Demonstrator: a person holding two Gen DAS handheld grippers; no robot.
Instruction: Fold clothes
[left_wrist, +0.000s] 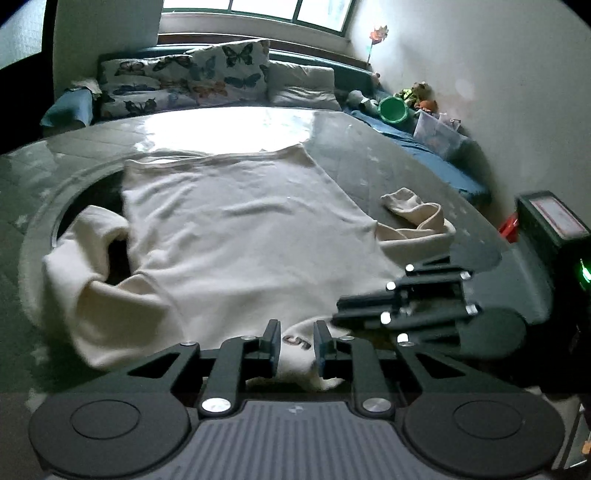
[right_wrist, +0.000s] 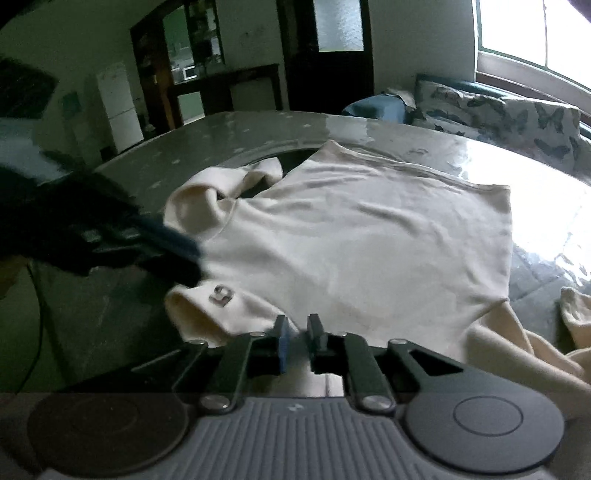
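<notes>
Cream sweater (left_wrist: 236, 236) stretches lengthwise away from both tongs, left tongs (left_wrist: 297, 345) and right tongs (right_wrist: 297, 334) each narrowly parted around its near collar edge.

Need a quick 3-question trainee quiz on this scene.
1. True or false: the sweater lies spread on the table.
2. The pillow print shows: A stripes, B butterflies, C dots.
3. What colour is the round tub by the wall?

Key: 1 true; 2 B; 3 green.
</notes>
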